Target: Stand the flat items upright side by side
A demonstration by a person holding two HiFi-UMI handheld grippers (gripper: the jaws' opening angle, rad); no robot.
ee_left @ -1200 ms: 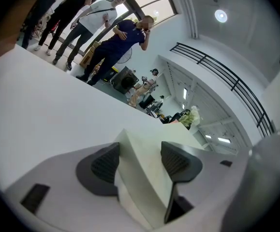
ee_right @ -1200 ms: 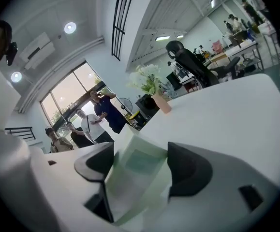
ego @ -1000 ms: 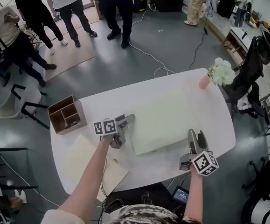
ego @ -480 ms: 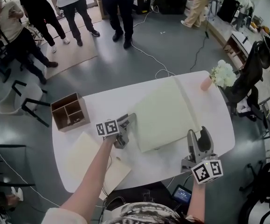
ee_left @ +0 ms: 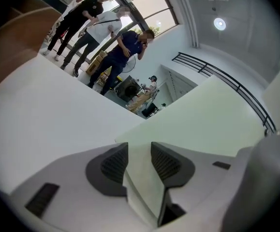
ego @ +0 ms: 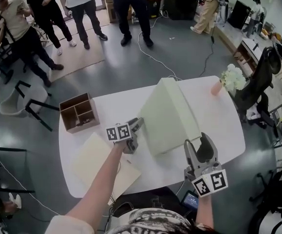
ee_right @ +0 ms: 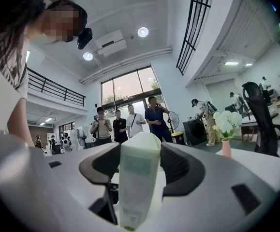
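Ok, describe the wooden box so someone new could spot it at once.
Start at the white table. On its far left corner sits a brown wooden box. Unlike the pale green board and the cream board, it is dark and split into open compartments.

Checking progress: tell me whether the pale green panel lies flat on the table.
No: the pale green panel slopes steeply, its far edge raised above the table.

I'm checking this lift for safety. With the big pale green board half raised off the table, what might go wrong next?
The pale green board leans steeply, gripped only at its near lower corners by the left tool and right tool, whose jaws have just been closing on it; it may slip or topple. If it swings right, it might hit the flower vase at the table corner.
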